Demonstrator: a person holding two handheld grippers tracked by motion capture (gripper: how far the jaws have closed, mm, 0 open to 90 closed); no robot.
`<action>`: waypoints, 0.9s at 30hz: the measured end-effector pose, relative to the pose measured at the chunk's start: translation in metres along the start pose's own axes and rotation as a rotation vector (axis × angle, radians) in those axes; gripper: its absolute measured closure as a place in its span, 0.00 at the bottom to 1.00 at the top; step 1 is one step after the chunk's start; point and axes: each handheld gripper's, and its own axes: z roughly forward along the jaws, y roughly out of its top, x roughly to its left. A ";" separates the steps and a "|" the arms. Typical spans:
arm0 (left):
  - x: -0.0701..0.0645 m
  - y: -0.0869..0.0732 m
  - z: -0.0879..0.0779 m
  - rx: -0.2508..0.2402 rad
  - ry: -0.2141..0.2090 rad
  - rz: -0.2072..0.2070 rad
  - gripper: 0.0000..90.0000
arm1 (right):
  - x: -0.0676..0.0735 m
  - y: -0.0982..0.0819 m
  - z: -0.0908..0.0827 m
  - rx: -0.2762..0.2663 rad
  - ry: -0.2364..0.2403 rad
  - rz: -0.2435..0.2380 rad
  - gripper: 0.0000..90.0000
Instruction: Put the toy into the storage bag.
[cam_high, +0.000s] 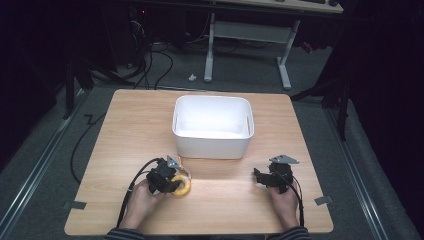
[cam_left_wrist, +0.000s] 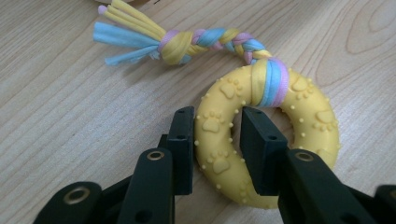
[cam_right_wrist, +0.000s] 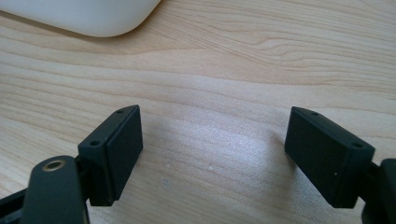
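A yellow rubber ring toy (cam_left_wrist: 308, 112) with raised paw prints lies on the wooden table (cam_high: 135, 130) near the front left. A braided rope tail (cam_left_wrist: 187, 42) of yellow, blue and pink is knotted through it and stretches away across the wood. My left gripper (cam_left_wrist: 217, 140) is shut on the ring's near side, one jaw outside the ring and one inside its hole. In the high view the left gripper (cam_high: 170, 181) covers part of the ring toy (cam_high: 184, 187). My right gripper (cam_right_wrist: 212, 149) rests low over bare wood at the front right (cam_high: 262, 179), open, with nothing between its jaws.
A white plastic bin (cam_high: 212, 145) stands in the middle of the table, behind both grippers, and looks empty inside. Its rounded corner (cam_right_wrist: 93, 16) is at the top left of the right gripper view. Beyond the table stand desk legs and cables on the floor.
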 end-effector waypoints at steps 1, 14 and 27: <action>0.000 0.000 -0.001 0.000 0.000 0.002 0.74 | 0.000 0.000 0.000 0.000 0.000 0.000 0.22; 0.000 -0.003 -0.017 -0.050 -0.005 -0.021 0.74 | 0.000 0.000 0.000 0.000 0.000 0.000 0.22; 0.005 -0.008 -0.032 -0.087 -0.018 -0.063 0.74 | 0.000 0.000 0.000 -0.001 0.000 -0.003 0.22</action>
